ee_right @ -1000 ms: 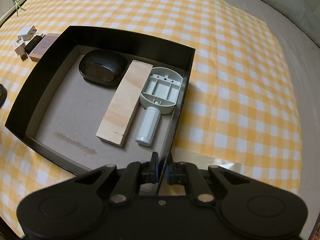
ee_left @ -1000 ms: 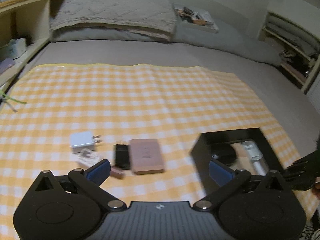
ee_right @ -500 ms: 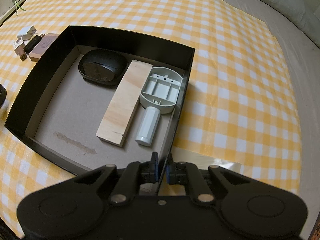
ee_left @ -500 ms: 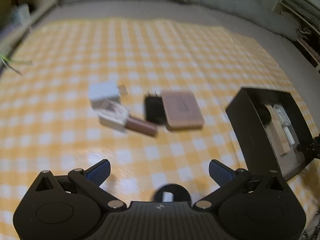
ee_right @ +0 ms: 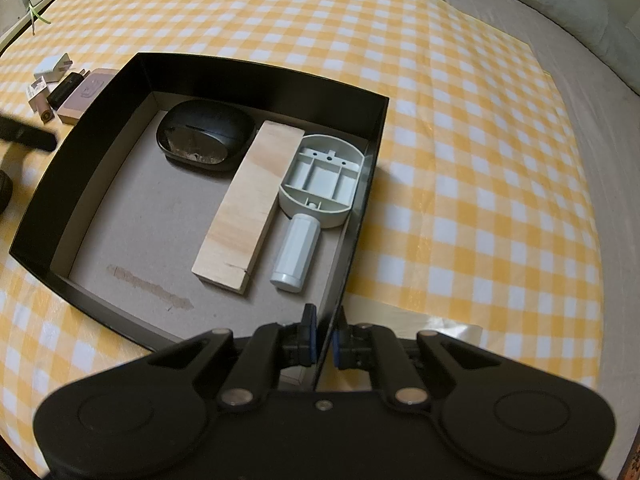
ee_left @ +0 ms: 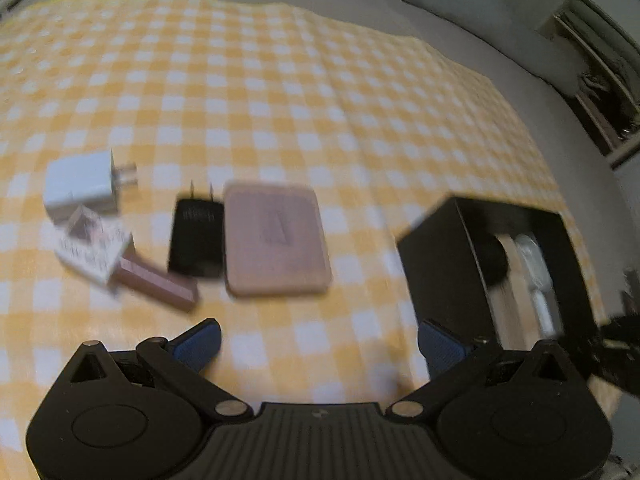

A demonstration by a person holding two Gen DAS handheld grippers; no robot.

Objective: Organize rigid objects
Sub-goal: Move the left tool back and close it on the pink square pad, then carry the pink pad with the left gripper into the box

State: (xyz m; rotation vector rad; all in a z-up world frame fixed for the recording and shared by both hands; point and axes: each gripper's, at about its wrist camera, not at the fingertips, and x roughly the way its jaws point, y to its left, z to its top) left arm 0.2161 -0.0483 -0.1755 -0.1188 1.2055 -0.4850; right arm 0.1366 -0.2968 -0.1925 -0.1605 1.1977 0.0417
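A black open box point(ee_right: 260, 76) sits on the yellow checked cloth and holds a black mouse point(ee_right: 206, 136), a wooden block point(ee_right: 250, 208) and a grey plastic part with a white cylinder point(ee_right: 320, 184). My right gripper point(ee_right: 325, 338) is shut on the box's near right wall. In the left wrist view, blurred, a pink flat block point(ee_left: 276, 240), a black charger point(ee_left: 196, 236), a white charger point(ee_left: 80, 184), a small printed box point(ee_left: 94, 246) and a brown stick point(ee_left: 156, 282) lie together. My left gripper point(ee_left: 320, 344) hangs open just short of them, nothing between its fingers. The box point(ee_left: 440, 268) is to its right.
The checked cloth point(ee_right: 480, 160) covers a grey bed point(ee_left: 440, 12); pillows lie at its far end. Shelves point(ee_left: 600, 92) stand at the right side. The cloth runs bare beyond the small items and to the right of the box.
My left gripper has come down and tilted toward the group of small items, which now look larger and closer. The right gripper and the box have stayed put.
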